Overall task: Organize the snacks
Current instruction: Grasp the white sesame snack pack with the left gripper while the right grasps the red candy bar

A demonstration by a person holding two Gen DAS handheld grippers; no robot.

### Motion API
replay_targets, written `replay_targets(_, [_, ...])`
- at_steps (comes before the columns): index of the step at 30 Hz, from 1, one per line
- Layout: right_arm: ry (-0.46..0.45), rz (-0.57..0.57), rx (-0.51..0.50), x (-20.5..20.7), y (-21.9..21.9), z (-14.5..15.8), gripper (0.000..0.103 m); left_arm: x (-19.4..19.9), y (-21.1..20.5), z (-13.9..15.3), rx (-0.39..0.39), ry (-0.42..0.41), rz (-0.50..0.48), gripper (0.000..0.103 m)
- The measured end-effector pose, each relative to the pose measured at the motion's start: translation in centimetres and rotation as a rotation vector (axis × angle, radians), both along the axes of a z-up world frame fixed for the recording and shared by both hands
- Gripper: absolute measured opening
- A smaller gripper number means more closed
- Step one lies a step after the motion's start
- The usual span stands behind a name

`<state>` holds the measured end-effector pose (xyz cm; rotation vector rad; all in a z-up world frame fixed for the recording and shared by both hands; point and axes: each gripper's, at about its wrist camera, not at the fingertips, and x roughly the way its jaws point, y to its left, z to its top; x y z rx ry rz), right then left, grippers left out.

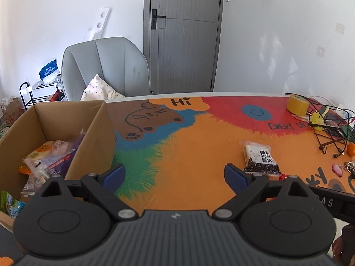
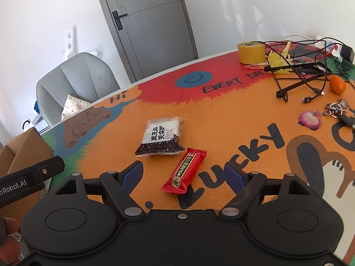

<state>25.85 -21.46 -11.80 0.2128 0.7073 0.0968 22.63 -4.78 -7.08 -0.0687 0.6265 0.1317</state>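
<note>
Right wrist view: right gripper (image 2: pixel 184 175) hangs with jaws apart and empty over the red snack bar (image 2: pixel 184 172), which lies on the table mat (image 2: pixel 233 119) beside the sesame packet (image 2: pixel 161 137). Step appears to be reaching to pick. Next: lower, close on bar, carry to cardboard box (image 1: pixel 93 133). Left gripper (image 1: pixel 174 175) also apart, empty.

Each camera sits just behind its own gripper's two blue-padded fingers, tilted down over the colourful tablecloth (image 1: pixel 199 146) toward the far wall and the grey door (image 1: pixel 184 33). The left view is level, with the cardboard box (image 1: pixel 93 133) close at lower left. The right view is rolled, its table edge sloping up to the right. Both share the black-and-white snack packet (image 2: pixel 160 137), the yellow tape roll (image 2: pixel 250 52), the grey chair (image 1: pixel 104 66) and the door.
</note>
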Motion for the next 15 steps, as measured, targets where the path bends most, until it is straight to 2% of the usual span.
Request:
replay_targets(3, [0.019, -0.005, 0.008, 0.7, -0.1, -0.6, 0.078, 0.8, -0.3, -0.5, 0.003, 0.015, -0.004, 0.095])
replay_targets(6, [0.029, -0.001, 0.01, 1.2, -0.2, -1.1, 0.072, 1.5, -0.9, -0.9, 0.007, 0.03, -0.01, 0.095])
replay_targets(12, [0.057, 0.009, 0.027, 1.9, -1.1, -2.0, 0.045, 2.7, -2.2, -1.3, 0.02, 0.047, -0.033, 0.095])
replay_targets(14, [0.058, 0.012, 0.036, 1.9, -1.6, -2.0, 0.028, 3.2, -2.8, -1.5, 0.022, 0.053, -0.039, 0.095])
replay_targets(15, [0.061, 0.015, 0.048, 2.0, -2.0, -2.0, 0.026, 3.4, -3.1, -1.6, 0.023, 0.056, -0.043, 0.095])
